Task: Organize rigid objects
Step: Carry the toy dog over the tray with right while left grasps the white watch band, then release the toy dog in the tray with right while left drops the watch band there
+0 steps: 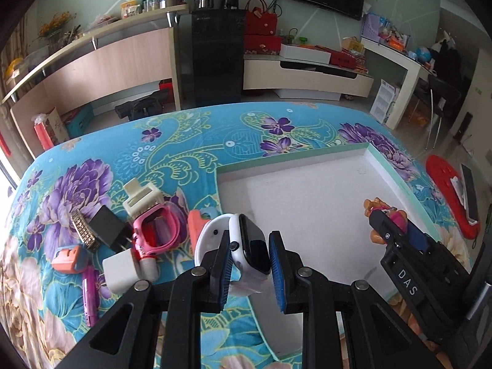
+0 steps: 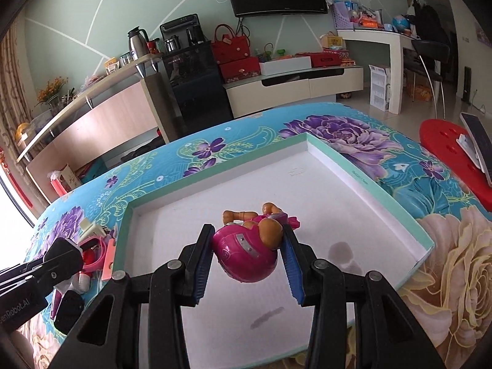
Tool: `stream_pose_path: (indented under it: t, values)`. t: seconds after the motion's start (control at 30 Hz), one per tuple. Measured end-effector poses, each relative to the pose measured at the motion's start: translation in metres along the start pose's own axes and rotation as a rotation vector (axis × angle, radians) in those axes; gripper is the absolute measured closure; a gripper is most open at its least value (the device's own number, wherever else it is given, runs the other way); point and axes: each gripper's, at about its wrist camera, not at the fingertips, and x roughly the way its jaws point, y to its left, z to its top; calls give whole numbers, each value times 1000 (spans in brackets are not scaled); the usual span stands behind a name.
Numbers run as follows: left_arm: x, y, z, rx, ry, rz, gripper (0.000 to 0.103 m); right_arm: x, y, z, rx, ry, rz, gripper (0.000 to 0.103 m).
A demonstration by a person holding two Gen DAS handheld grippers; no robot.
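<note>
My left gripper (image 1: pixel 250 236) is shut on a white smartwatch (image 1: pixel 252 244) with a black screen, held over the left rim of the tray. The shallow white tray (image 1: pixel 396 169) has a teal rim, and nothing lies on its visible floor. My right gripper (image 2: pixel 248 230) is shut on a pink toy puppy figure (image 2: pixel 246 255), held above the tray (image 2: pixel 363 181). In the left wrist view the right gripper (image 1: pixel 396 224) with the toy (image 1: pixel 372 204) hangs over the tray's right side. The left gripper (image 2: pixel 63 253) shows at the lower left of the right wrist view.
Left of the tray lies a pile on the blue floral cloth (image 1: pixel 184 141): a pink watch (image 1: pixel 156 230), a cream clip (image 1: pixel 141 196), a black adapter (image 1: pixel 106 229), a metal strap (image 1: pixel 83 230), a white charger (image 1: pixel 121 272). A red stool (image 2: pixel 446 153) stands at the right.
</note>
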Motion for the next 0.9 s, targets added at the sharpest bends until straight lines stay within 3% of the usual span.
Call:
stream_pose_path:
  t: [0.2,0.53,0.63,0.7,0.9]
  values:
    - [33,-26,7,29,56,-18,78,3,-15,1,30,1,-47,58]
    - [59,-33,4,14,104,21,77,5,-27,0,52,18,-83,58]
    - [59,-31,4,5,105,46,60,5,-26,1,45,19,-95,58]
    - [57,-29,3,-5,95,53,36,4,-24,1,34,12,-107,58]
    - [49,-19,4,-19,79,90,28,4,-18,2,1,14,-103,47]
